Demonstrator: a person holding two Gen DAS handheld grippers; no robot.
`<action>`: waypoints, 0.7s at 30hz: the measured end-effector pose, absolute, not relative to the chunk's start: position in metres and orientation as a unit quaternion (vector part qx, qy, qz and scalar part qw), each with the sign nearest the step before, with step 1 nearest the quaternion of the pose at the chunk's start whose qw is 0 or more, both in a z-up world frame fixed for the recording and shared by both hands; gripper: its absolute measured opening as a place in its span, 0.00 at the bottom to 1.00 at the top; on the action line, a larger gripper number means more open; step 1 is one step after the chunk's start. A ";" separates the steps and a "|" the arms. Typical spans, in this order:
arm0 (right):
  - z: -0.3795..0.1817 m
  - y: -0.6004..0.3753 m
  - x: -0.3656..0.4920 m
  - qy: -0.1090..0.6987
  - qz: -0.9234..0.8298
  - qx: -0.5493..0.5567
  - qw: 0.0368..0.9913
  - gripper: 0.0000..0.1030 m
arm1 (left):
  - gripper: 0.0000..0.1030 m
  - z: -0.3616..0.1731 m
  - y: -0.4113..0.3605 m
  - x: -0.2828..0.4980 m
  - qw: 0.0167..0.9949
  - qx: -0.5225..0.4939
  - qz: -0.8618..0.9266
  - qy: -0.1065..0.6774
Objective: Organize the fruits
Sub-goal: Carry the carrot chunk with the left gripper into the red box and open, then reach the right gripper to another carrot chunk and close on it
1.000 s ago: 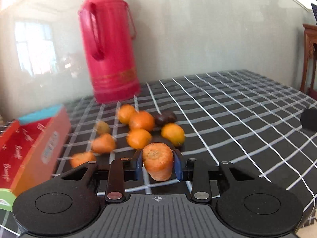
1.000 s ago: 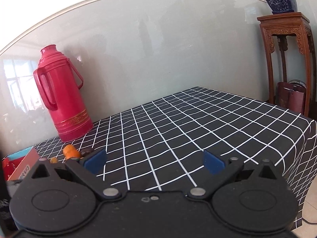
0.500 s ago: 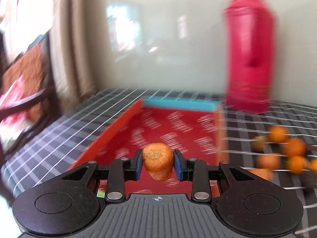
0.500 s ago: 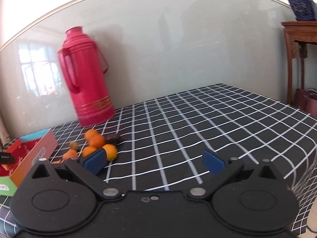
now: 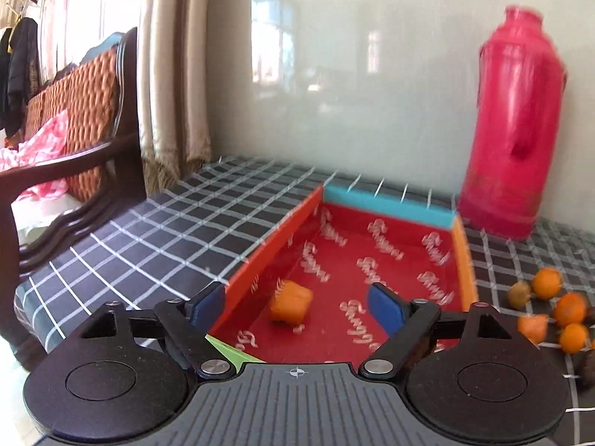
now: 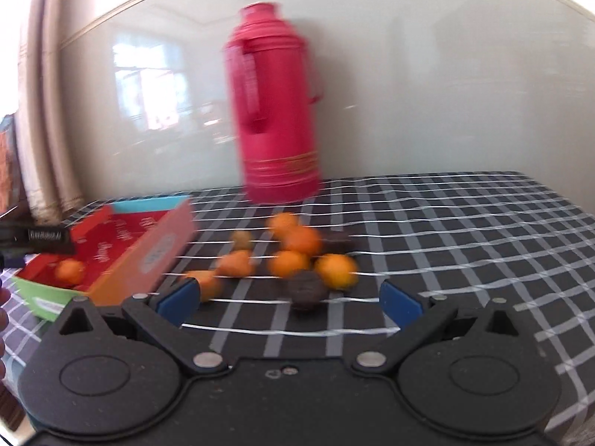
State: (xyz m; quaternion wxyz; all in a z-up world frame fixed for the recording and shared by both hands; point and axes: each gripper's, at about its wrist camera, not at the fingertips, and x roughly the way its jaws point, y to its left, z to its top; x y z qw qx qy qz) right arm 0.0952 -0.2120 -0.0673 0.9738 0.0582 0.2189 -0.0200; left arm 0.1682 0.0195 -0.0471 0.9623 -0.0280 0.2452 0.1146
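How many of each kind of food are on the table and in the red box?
Round orange fruits: 4
Cut orange carrot chunks: 3, one inside the red cardboard box
Dark brown round fruits: 2
Small olive-green fruit: 1
Total: 10

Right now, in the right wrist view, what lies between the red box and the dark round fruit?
In the right wrist view, two orange carrot pieces lie on the checked cloth between the red box and the dark round fruit.
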 end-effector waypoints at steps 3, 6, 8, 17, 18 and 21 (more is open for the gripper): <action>-0.071 -0.195 0.125 0.246 0.005 0.068 0.967 0.91 | 0.92 -0.038 0.035 0.151 0.966 -0.027 0.121 0.226; -0.074 -0.182 0.146 0.260 0.018 0.077 0.962 0.73 | 0.93 -0.029 0.056 0.135 0.968 -0.033 0.129 0.211; -0.075 -0.173 0.156 0.265 0.015 0.074 0.961 0.66 | 0.94 -0.027 0.072 0.124 0.969 -0.041 0.135 0.201; -0.091 -0.157 0.184 0.289 -0.018 0.047 0.956 0.38 | 1.00 -0.047 0.115 0.113 0.958 -0.061 0.187 0.207; -0.094 -0.155 0.186 0.291 -0.020 0.043 0.956 0.37 | 1.00 -0.049 0.119 0.114 0.957 -0.066 0.188 0.212; -0.098 -0.147 0.188 0.297 -0.018 0.026 0.954 0.34 | 1.00 -0.052 0.126 0.114 0.952 -0.073 0.203 0.216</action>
